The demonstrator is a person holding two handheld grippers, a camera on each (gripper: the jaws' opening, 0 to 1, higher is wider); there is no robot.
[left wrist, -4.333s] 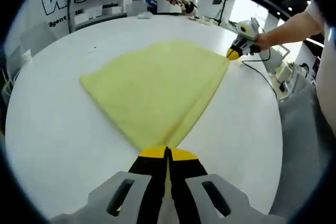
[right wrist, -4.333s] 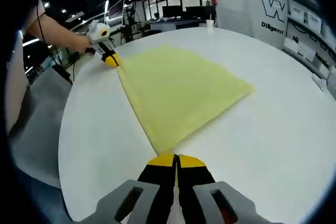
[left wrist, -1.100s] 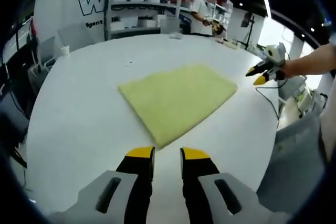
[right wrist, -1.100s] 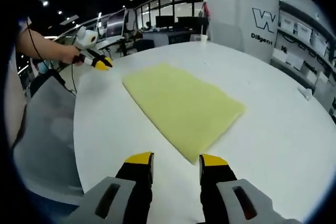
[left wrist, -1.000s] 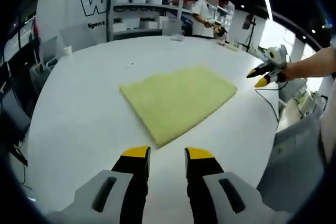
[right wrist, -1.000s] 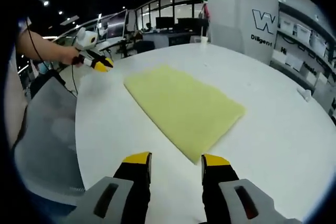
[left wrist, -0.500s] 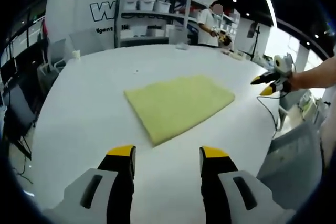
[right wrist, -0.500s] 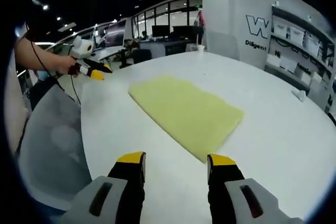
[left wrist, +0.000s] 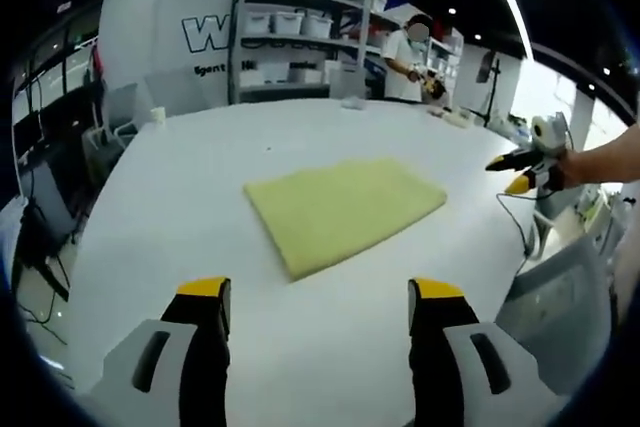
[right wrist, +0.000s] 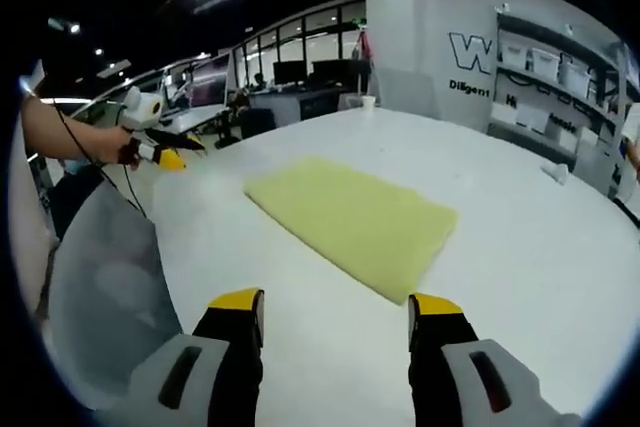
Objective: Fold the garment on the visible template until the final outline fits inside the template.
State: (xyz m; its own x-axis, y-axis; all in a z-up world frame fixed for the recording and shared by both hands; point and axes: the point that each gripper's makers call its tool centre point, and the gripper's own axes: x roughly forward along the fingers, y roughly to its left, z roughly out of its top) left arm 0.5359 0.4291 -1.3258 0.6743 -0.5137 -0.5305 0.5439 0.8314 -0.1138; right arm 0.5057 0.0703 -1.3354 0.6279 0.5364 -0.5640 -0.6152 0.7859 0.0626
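A folded pale yellow garment (left wrist: 340, 208) lies flat on the round white table (left wrist: 200, 177), seen again as the yellow garment (right wrist: 352, 219) in the right gripper view. My left gripper (left wrist: 318, 297) is open, lifted above the table and back from the cloth's near corner, holding nothing. It also appears at the left of the right gripper view as the left gripper (right wrist: 165, 152), held in a hand. My right gripper (right wrist: 336, 307) is open and empty too, hanging short of the cloth's near edge. It comes into the left gripper view as the right gripper (left wrist: 522, 171). No template outline is visible on the table.
Shelving with white bins (left wrist: 285, 42) stands behind the table, and a person (left wrist: 407, 52) works beside it. A grey chair back (right wrist: 105, 277) sits by the table's edge. A small white object (right wrist: 556, 173) lies on the table. Desks with monitors (right wrist: 300, 72) fill the background.
Both grippers let go of the cloth's corners, opened wide and drew up and back from the table. The garment stays flat where it was laid.
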